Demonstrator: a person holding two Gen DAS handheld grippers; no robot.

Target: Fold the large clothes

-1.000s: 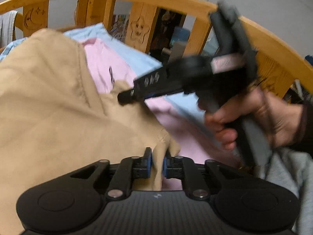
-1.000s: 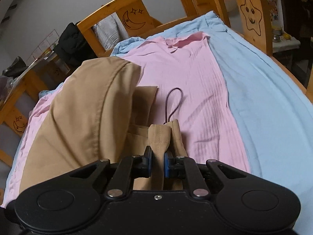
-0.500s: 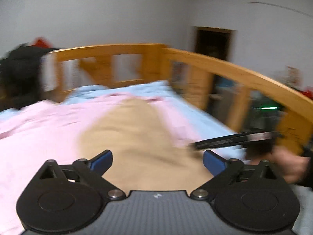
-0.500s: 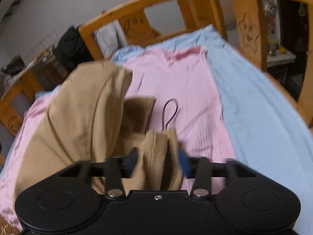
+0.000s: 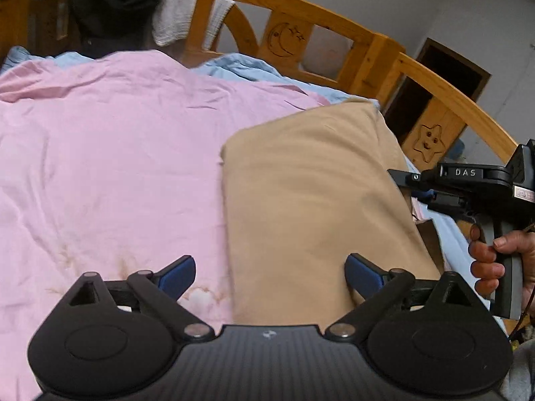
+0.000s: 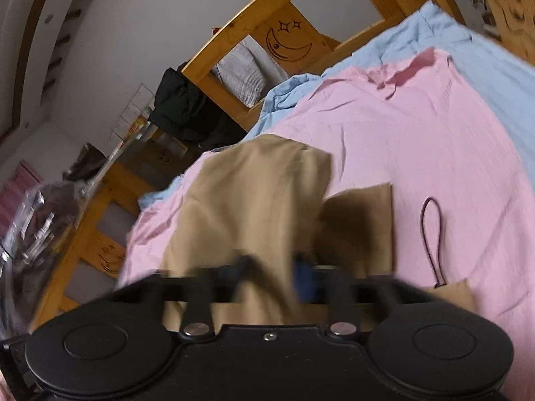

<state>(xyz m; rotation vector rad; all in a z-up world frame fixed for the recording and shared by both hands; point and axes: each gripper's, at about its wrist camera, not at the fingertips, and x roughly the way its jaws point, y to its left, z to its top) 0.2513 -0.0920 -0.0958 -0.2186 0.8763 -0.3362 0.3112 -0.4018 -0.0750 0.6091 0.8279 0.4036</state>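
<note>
Garment: tan garment [image 5: 311, 180] lies folded on pink sheet [image 5: 110, 153] of wooden bed [image 5: 337, 30], near the right-hand rail. Left gripper [image 5: 269, 270] spread wide, empty, poised over the near edge. Right gripper [image 6: 272, 269] blurred; fabric sits between its fingers, but gripping or released: cannot tell. Dark cord loop [image 6: 433, 234] lies just beside the cloth. Judgement: fold just laid. Best practice now: release cleanly, align edges, flatten the raised layer before the next fold, keep cord clear.
</note>
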